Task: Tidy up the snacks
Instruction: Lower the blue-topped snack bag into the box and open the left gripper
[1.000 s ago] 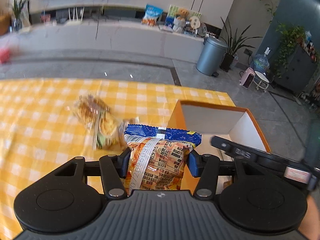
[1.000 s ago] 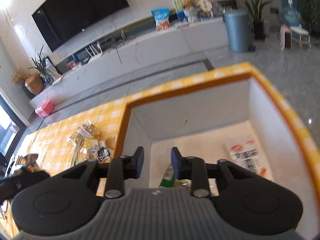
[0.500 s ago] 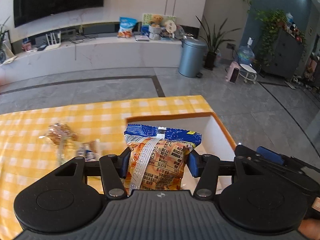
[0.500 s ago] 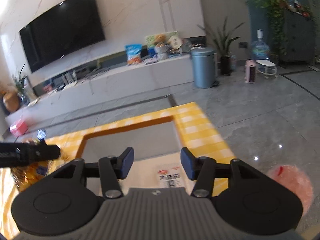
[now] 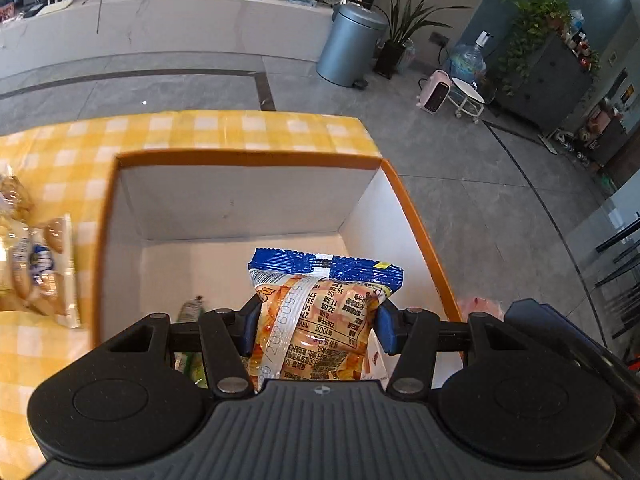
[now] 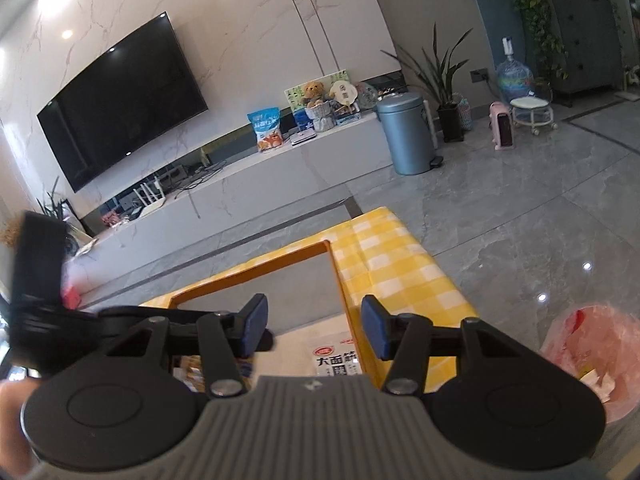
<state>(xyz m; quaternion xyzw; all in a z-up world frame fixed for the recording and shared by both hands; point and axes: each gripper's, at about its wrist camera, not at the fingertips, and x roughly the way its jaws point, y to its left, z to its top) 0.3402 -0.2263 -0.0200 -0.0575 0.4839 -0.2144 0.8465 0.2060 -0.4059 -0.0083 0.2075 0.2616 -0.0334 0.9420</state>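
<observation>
My left gripper (image 5: 316, 322) is shut on an orange snack bag with a blue top seam (image 5: 320, 308) and holds it upright over the inside of the orange-rimmed white box (image 5: 248, 159). A green packet (image 5: 191, 308) lies on the box floor to the left of the bag. My right gripper (image 6: 314, 326) is open with nothing between its pads, above the right part of the box (image 6: 256, 270). Below it a white packet with red and black print (image 6: 334, 360) lies in the box. Two bread-like snack packs (image 5: 36, 264) rest on the cloth left of the box.
The box stands at the right end of a table with a yellow checked cloth (image 5: 240, 128), and the table edge drops off just beyond it. On the floor to the right is a bin with a pink bag (image 6: 592, 352). A grey waste bin (image 5: 348, 44) stands farther off.
My left gripper carried the orange bag from above the cloth to over the box and sank lower. My right gripper opened wider and drew back up out of the box.
</observation>
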